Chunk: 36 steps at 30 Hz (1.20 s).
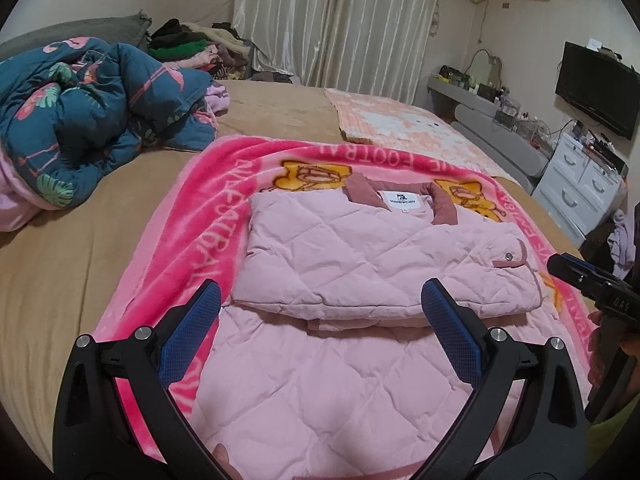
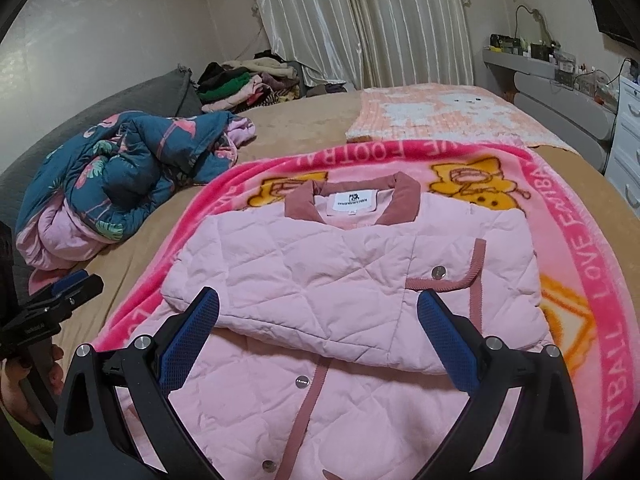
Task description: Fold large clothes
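A pink quilted jacket (image 1: 360, 264) (image 2: 340, 280) with a dusty-rose collar lies on a bright pink blanket (image 1: 208, 184) (image 2: 592, 280) on the bed. Its sleeves are folded across the chest, forming a thick upper layer over the flat lower body. My left gripper (image 1: 320, 304) hovers open over the lower part of the jacket, nothing between its blue pads. My right gripper (image 2: 318, 308) also stands open above the jacket's lower front, near the snap placket. Each gripper shows at the edge of the other's view, held by a hand.
A crumpled teal flamingo-print quilt (image 1: 80, 120) (image 2: 120, 176) lies on the left of the tan bed (image 1: 80, 280). A peach checked blanket (image 1: 400, 128) covers the far side. Piled clothes (image 1: 192, 44) sit by the curtains. White drawers (image 1: 580, 184) and a TV (image 1: 596, 88) stand at right.
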### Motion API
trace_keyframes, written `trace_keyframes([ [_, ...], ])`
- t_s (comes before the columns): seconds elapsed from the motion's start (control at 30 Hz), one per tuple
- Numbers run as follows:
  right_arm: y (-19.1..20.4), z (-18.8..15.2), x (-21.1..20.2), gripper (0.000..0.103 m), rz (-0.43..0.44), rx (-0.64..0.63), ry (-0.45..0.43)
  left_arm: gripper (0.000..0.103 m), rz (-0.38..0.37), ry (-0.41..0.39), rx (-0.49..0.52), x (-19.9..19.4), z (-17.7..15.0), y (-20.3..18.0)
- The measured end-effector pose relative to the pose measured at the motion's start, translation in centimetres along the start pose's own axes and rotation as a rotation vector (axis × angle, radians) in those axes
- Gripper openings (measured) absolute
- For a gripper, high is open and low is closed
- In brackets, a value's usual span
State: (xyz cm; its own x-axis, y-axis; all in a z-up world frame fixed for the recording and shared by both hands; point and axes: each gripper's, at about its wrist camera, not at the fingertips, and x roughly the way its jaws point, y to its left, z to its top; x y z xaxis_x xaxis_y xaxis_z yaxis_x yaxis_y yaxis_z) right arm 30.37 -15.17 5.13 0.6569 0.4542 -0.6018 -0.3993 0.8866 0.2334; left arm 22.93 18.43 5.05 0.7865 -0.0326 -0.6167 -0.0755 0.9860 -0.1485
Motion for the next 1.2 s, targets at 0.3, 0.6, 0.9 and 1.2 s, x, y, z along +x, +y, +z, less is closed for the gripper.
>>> trace_keyframes([
  [0.3,0.1,-0.2,-2.9,0.099,0.002,-0.01,-0.05,0.094,-0.007,-0.021,-0.007,-2.0,-1.0,0.1],
  [0.6,0.5,-0.8,-4.7,0.099,-0.001,-0.014,-0.065,0.094,-0.016,-0.035,-0.019,-3.7,-1.9,-0.1],
  [0.9,1.4,-1.4,-5.9,0.099,0.018,-0.026,-0.073,0.094,-0.018,-0.058,-0.035,-6.0,-3.1,-0.1],
  [1.2,2.4,-1.9,-7.3,0.099,0.044,-0.04,-0.083,0.094,0.001,-0.077,-0.034,-8.3,-4.5,-0.4],
])
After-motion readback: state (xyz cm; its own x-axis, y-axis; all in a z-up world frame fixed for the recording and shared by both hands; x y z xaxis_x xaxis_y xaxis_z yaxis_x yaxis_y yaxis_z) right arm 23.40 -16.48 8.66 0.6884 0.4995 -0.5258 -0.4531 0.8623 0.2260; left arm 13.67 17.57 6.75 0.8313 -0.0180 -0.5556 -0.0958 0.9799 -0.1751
